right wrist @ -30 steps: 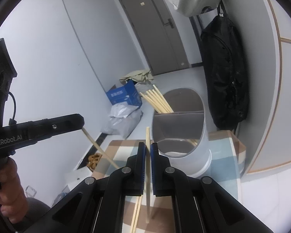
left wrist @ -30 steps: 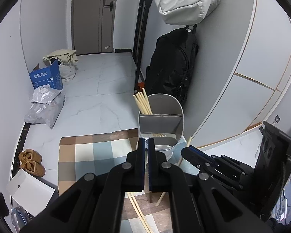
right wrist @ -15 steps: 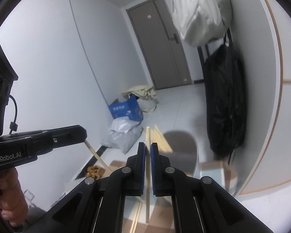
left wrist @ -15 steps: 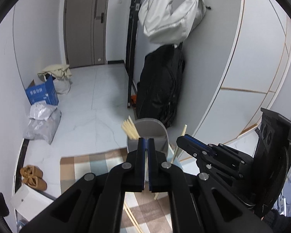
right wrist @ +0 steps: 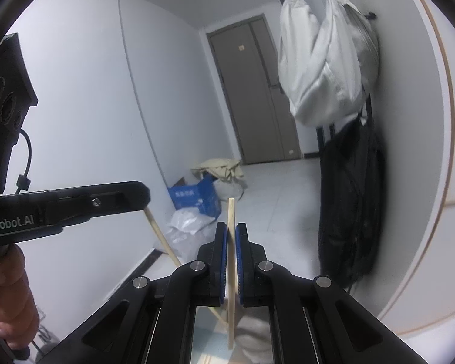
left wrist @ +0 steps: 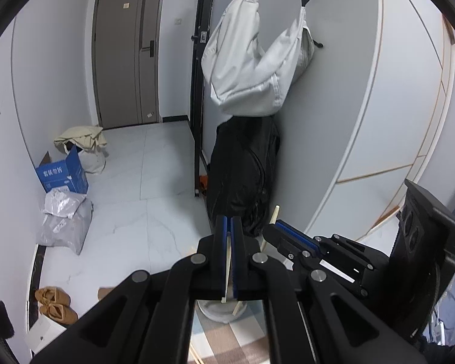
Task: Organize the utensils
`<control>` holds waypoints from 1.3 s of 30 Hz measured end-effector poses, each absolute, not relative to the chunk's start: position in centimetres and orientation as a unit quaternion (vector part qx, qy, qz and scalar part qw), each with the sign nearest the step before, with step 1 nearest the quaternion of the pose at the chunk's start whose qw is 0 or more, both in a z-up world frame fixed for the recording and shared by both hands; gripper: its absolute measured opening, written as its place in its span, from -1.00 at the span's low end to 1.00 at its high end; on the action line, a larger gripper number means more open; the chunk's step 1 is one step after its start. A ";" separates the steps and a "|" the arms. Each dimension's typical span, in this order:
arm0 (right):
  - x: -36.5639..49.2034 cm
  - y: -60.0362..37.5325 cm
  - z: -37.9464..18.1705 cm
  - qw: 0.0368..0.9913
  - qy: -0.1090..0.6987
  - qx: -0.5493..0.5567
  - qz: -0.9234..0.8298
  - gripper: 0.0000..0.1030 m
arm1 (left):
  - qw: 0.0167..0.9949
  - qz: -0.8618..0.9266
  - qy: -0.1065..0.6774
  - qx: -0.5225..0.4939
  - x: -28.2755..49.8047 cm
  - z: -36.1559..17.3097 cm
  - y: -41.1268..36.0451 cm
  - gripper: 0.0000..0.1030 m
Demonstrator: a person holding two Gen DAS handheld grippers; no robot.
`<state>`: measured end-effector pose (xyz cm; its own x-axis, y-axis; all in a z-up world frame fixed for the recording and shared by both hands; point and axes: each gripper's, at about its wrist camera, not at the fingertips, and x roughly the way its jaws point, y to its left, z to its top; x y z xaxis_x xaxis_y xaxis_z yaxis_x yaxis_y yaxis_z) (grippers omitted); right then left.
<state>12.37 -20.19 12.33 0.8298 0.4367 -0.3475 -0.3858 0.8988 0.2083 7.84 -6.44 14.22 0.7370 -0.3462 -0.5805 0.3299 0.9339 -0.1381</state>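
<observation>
My left gripper (left wrist: pixel 229 223) is shut on a pale wooden chopstick (left wrist: pixel 226 276) that runs back between its blue pads. My right gripper (right wrist: pixel 231 232) is shut on another chopstick (right wrist: pixel 231 212), which stands nearly upright through the jaws. In the right wrist view, the left gripper (right wrist: pixel 141 195) reaches in from the left, its chopstick (right wrist: pixel 160 238) slanting down. In the left wrist view, the right gripper (left wrist: pixel 271 232) sits close on the right. The grey utensil holder (left wrist: pixel 220 312) is mostly hidden under the fingers, on a checked cloth (left wrist: pixel 227 342).
A white bag (left wrist: pixel 254 60) hangs on the wall above a black backpack (left wrist: pixel 242 170). On the floor at the left are a blue box (left wrist: pixel 62 176), plastic bags (left wrist: pixel 65 221) and brown shoes (left wrist: pixel 54 303). More chopsticks (left wrist: pixel 194 356) lie on the cloth. A hand (right wrist: pixel 9 297) holds the left gripper.
Both grippers have risen, each still holding its chopstick. The holder and the cloth have slid down the views and now lie almost hidden beneath the fingers.
</observation>
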 end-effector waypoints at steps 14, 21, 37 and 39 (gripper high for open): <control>17.8 -20.9 12.2 0.961 0.188 0.050 0.196 -0.91 | 0.926 -0.187 0.325 -0.035 12.9 12.7 -6.2 -1.00; 20.8 -20.6 9.6 0.957 0.206 0.043 0.199 -0.91 | 0.912 -0.198 0.355 -0.050 14.9 10.1 -5.7 -1.00; 20.3 -18.1 5.5 0.941 0.228 0.010 0.248 -0.90 | 0.900 -0.181 0.390 -0.075 16.2 6.7 -3.9 -1.00; 20.3 -17.7 5.2 0.938 0.235 0.003 0.256 -0.89 | 0.899 -0.176 0.395 -0.076 16.4 6.4 -3.6 -1.00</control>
<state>20.28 -17.67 5.24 0.7582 0.4812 -0.4399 -0.4782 0.8691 0.1263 16.38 -3.64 6.36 0.6265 -0.3768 -0.6823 0.2570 0.9263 -0.2755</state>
